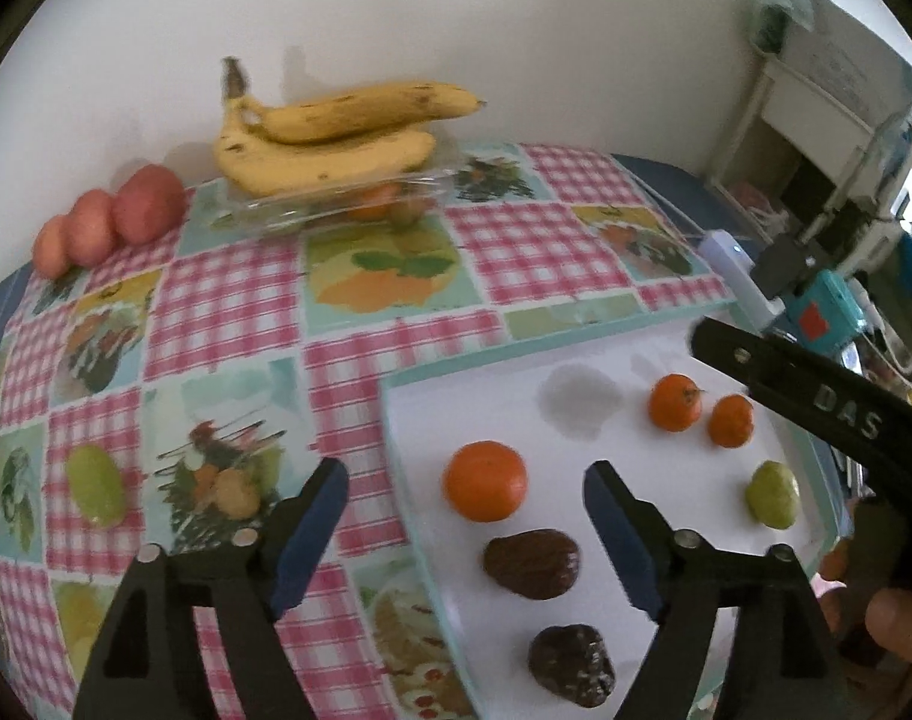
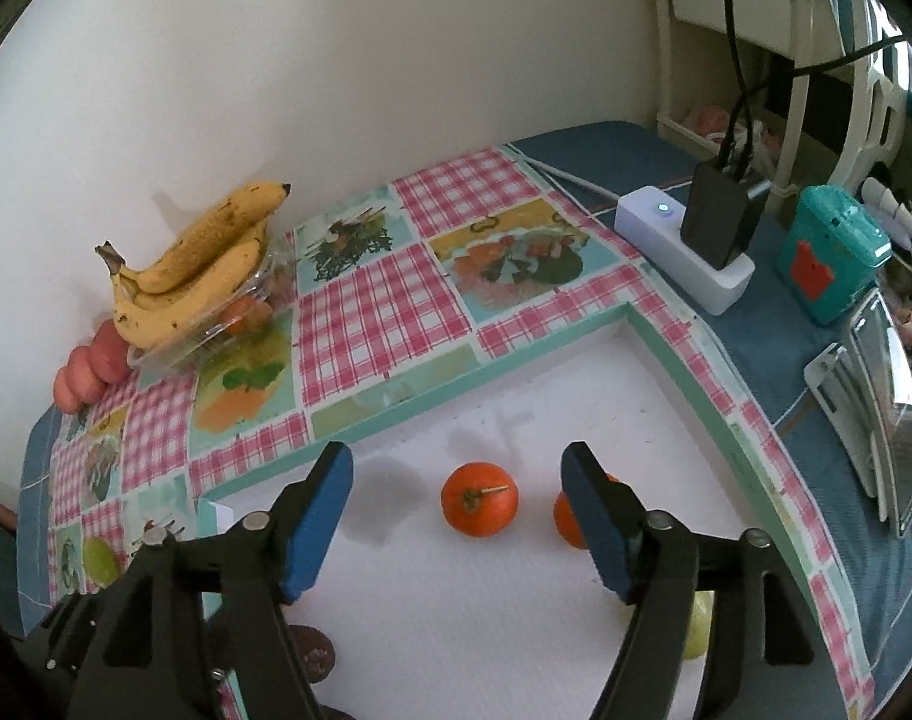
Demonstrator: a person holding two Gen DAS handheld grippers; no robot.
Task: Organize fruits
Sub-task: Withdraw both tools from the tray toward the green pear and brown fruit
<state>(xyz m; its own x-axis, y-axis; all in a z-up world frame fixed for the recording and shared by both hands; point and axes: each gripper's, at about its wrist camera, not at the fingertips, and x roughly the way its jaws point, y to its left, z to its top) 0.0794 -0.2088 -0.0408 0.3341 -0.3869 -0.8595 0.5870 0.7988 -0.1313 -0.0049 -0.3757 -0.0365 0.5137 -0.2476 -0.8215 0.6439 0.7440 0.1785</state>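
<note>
A white tray (image 1: 456,402) lies on the checked tablecloth. My left gripper (image 1: 465,474) hangs open above a large orange (image 1: 485,489), not touching it. Near it on the tray are two dark brown fruits (image 1: 531,564), two small tangerines (image 1: 674,402) and a green fruit (image 1: 773,495). My right gripper (image 2: 456,454) stands open over a stemmed tangerine (image 2: 479,498); its right finger half hides a second tangerine (image 2: 567,519). Another green fruit (image 1: 95,492) lies on the cloth left of the tray.
Bananas (image 1: 336,132) rest on a clear plastic box (image 1: 336,201) by the wall, with reddish fruits (image 1: 114,225) to their left. A white power strip (image 2: 678,252), a teal box (image 2: 828,252) and a propped phone (image 2: 888,420) stand right of the tray.
</note>
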